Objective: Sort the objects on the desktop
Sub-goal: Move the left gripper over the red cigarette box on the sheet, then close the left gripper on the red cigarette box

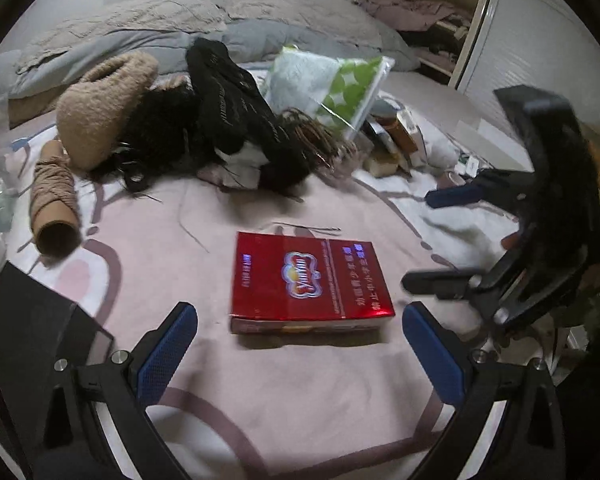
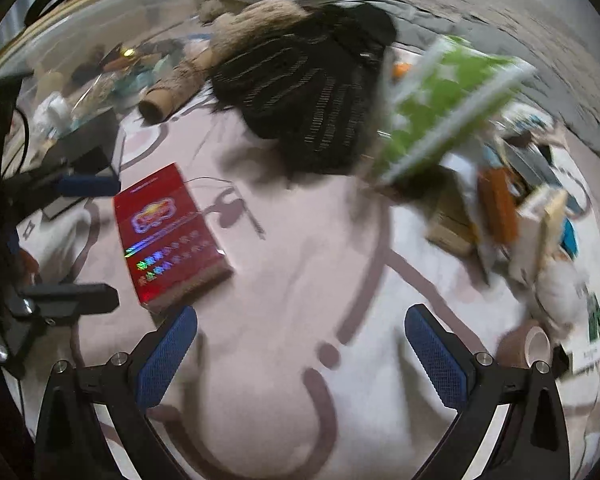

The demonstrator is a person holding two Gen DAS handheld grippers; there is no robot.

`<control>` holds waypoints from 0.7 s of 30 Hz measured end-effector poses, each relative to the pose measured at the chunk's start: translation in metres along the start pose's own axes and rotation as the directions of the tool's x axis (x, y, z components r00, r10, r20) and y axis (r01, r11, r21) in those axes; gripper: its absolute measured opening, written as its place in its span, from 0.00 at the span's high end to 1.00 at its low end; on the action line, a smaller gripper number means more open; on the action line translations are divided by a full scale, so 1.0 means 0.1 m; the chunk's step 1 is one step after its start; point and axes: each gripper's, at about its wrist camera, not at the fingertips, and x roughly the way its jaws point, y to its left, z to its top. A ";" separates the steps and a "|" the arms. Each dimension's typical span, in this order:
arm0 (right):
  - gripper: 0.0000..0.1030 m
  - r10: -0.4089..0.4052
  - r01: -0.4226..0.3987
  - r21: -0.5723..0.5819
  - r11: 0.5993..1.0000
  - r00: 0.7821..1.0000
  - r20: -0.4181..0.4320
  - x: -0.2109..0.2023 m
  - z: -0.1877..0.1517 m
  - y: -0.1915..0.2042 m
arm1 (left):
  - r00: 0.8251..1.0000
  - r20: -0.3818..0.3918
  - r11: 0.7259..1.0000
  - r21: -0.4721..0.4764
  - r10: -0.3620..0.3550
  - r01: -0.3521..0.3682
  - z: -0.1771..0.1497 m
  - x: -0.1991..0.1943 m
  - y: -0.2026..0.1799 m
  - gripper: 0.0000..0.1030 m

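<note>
I see the red box [image 1: 310,280] lying flat on the pink bedsheet [image 1: 300,392], with open sheet on all sides of it. In my left wrist view it sits just ahead of the left gripper [image 1: 300,344], about centred between the two blue fingers [image 1: 168,352], but they do not touch it. Those fingers are spread wide and hold nothing.

Behind the box there is a heap of things: a black garment [image 1: 236,112], a beige fluffy bag [image 1: 100,108] and a green and white packet [image 1: 340,88] that leans on the pile. To the left lies a cardboard tube [image 1: 54,200] wrapped with tan string. A thin wire [image 1: 308,227] lies on the sheet just behind the box. At the right side I see a cluster of small boxes [image 1: 396,140]; the picture is too blurred to tell them apart. A black case [image 1: 32,320] is at the near left edge.

The right gripper [image 2: 300,348] hangs over bare sheet, to the right of the box, also wide open and empty. A roll of tape [image 2: 534,346] lies near its right finger. In the left view this gripper [image 1: 416,240] comes in from the right, tilted, its fingers pointing toward the box but apart from it.
</note>
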 end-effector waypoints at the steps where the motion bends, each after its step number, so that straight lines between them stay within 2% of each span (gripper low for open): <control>1: 0.00 -0.005 0.005 0.018 1.000 1.000 0.003 -0.02 -0.03 -0.05 | 1.000 -0.003 1.000 0.010 0.009 -0.009 0.01 0.03 -0.04 0.00; 6: 0.00 -0.055 0.052 0.122 0.991 0.998 0.022 -0.12 -0.15 -0.32 | 0.999 -0.003 0.998 0.043 0.051 -0.051 0.03 0.11 -0.15 0.00; 11: 0.00 -0.117 0.108 0.215 0.971 0.993 0.029 -0.19 -0.29 -0.56 | 0.996 -0.025 0.996 0.023 0.083 -0.082 0.06 0.20 -0.13 0.00; 18: 0.00 -0.155 0.161 0.231 0.959 0.987 -0.043 -0.04 -0.49 -0.67 | 0.991 -0.080 0.995 0.004 0.105 -0.105 0.06 0.39 -0.14 0.00; 21: 0.00 -0.155 0.157 0.227 0.961 0.988 -0.025 -0.02 -0.56 -0.68 | 0.989 -0.089 0.993 0.020 0.121 -0.120 0.05 0.43 -0.17 0.00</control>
